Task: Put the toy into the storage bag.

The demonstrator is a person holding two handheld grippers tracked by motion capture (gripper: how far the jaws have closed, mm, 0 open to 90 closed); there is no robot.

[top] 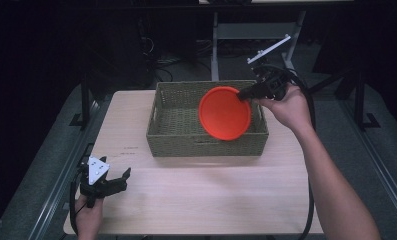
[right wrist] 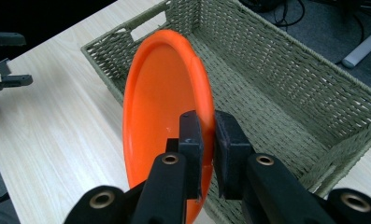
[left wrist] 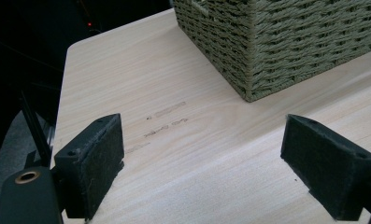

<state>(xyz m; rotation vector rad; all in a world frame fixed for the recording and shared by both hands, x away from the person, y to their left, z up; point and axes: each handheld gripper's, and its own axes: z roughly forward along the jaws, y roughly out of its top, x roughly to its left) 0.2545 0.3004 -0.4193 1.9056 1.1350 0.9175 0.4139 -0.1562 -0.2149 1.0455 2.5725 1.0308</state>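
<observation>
An orange plate (top: 224, 113) (right wrist: 160, 98) hangs tilted on edge over the woven green basket (top: 176, 137) (right wrist: 286, 79). My right gripper (top: 245, 94) (right wrist: 207, 135) is shut on the plate's rim, coming in from the basket's right side. My left gripper (top: 117, 179) (left wrist: 202, 154) stands open near the table's front left corner, its pads (left wrist: 96, 158) wide apart with bare wood between them. In the left gripper view the basket's near corner (left wrist: 276, 42) lies ahead and to the right.
The light wooden table (top: 206, 195) has free room in front of the basket and to its left. A metal stand (top: 216, 45) and cables stand on the dark floor behind the table. The left gripper (right wrist: 5, 77) shows far off in the right gripper view.
</observation>
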